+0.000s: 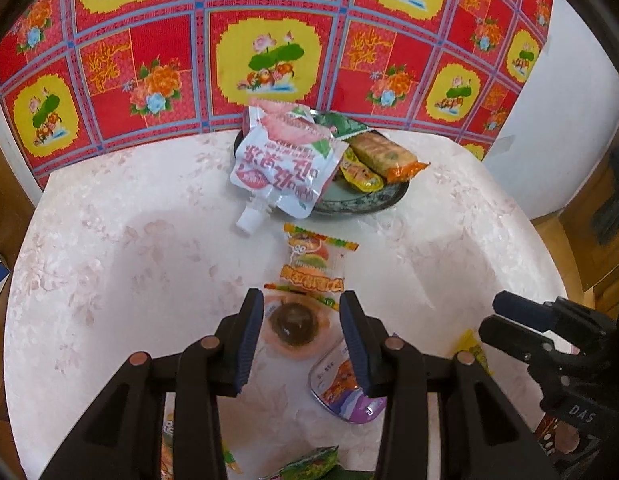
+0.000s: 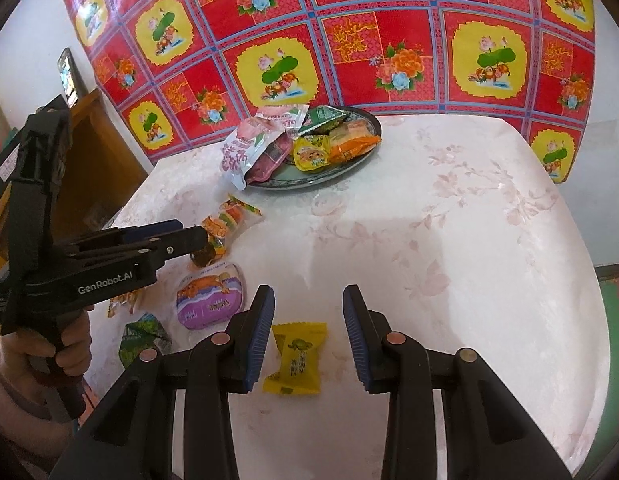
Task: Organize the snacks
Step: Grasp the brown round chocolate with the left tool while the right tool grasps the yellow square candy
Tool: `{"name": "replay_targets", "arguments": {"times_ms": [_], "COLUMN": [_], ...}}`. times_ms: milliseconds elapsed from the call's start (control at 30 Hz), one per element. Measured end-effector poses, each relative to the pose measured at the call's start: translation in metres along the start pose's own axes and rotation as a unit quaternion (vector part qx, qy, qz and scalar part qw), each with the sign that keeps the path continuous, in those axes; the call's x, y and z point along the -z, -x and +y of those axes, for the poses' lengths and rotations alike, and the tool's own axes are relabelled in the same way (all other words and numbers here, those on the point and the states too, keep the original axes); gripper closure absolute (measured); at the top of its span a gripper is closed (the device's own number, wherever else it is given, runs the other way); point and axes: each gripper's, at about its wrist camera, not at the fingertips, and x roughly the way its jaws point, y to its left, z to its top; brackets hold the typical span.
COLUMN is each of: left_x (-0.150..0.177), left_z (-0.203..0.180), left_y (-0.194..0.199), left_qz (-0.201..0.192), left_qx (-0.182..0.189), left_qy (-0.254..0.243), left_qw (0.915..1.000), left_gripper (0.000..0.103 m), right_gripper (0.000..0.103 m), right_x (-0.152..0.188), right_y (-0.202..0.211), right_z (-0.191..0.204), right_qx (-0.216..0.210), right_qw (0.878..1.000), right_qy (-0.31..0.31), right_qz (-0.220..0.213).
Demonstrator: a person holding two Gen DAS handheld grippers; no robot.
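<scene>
A patterned plate (image 1: 361, 202) (image 2: 309, 180) at the table's far side holds a white-pink spouted pouch (image 1: 285, 164), an orange cracker pack (image 1: 389, 154) and yellow and green packets. My left gripper (image 1: 301, 312) is open, its jaws either side of a brown jelly cup (image 1: 293, 326) on the table; an orange clear-wrapped snack (image 1: 315, 266) lies just beyond. It also shows in the right wrist view (image 2: 185, 236). My right gripper (image 2: 309, 312) is open over a yellow candy packet (image 2: 295, 356).
A purple oval snack tub (image 2: 209, 296) (image 1: 341, 388) lies between the two grippers. A green packet (image 2: 143, 334) and an orange one (image 2: 123, 304) lie near the front left edge. A red floral cloth (image 1: 269, 40) hangs behind. A wooden cabinet (image 2: 89, 152) stands left.
</scene>
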Motion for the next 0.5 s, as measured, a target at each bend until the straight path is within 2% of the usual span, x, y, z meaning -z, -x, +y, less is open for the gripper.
{"name": "replay_targets", "arguments": {"times_ms": [500], "left_x": [0.013], "left_z": [0.005], "left_y": [-0.013], "left_qz": [0.01], "left_qx": [-0.01], "left_qy": [0.012], "left_qw": [0.9998], "left_gripper": [0.062], "right_gripper": [0.066], "right_x": [0.009], "right_y": [0.007], "right_z": [-0.004], "right_qx": [0.006], "right_qw": [1.0], "right_qy": [0.003], "right_qz": [0.003]}}
